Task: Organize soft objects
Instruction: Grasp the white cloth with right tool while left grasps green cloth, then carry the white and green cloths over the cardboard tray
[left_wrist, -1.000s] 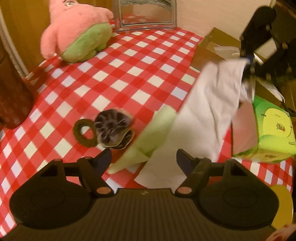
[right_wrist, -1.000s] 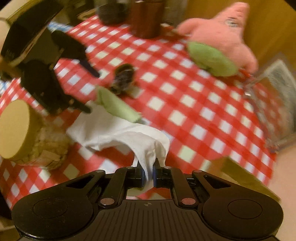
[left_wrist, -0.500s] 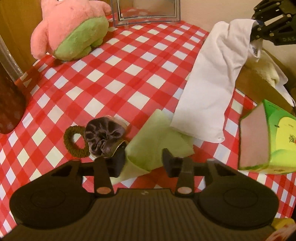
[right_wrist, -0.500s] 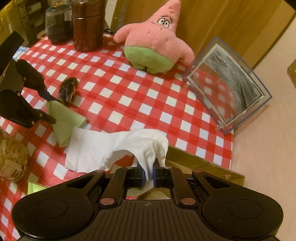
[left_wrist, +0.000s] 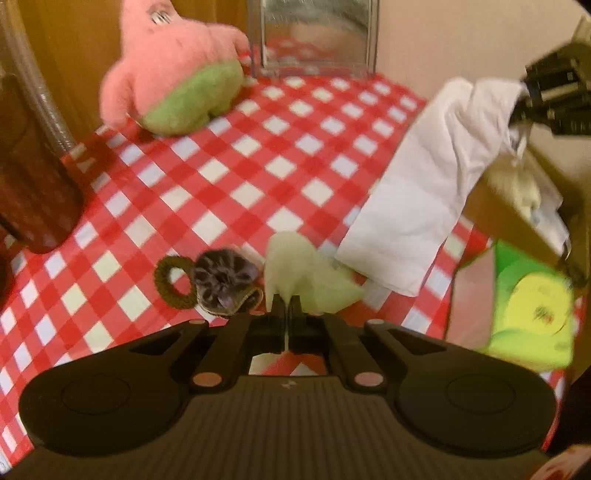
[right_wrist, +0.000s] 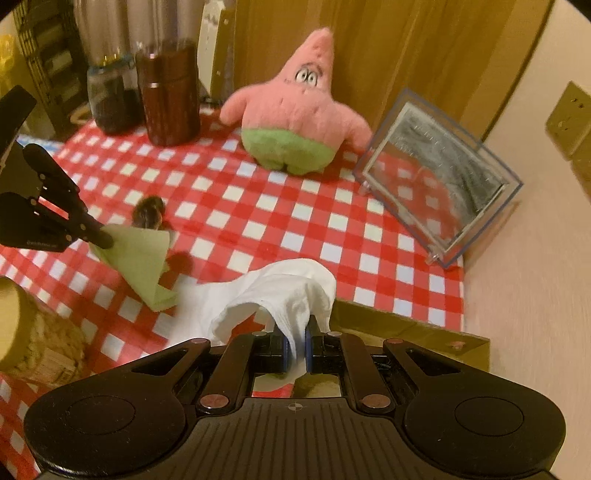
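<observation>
Red-and-white checked tablecloth (right_wrist: 258, 221) covers the table, with wood panelling behind; at ten o'clock in the right wrist view stand a glass jar (right_wrist: 110, 99) of dark contents and a brown canister (right_wrist: 170, 107); at eight o'clock a cork-lidded jar (right_wrist: 22, 332) holds pale flakes, its label too blurred to read; the left gripper (right_wrist: 105, 238), at nine o'clock, is clenched on the green cloth (right_wrist: 140, 262), beside a dark scrunchie (right_wrist: 147, 214); the pink plush star (right_wrist: 295, 110) sits at twelve o'clock; the right gripper (right_wrist: 295, 354) grasps the white cloth (right_wrist: 288, 295) at six o'clock; a clear acrylic box (right_wrist: 443, 184) tilts at two o'clock; the left wrist view shows a cardboard box (left_wrist: 517, 218) holding pale cloths and a green carton (left_wrist: 532, 310), its print unreadable.
</observation>
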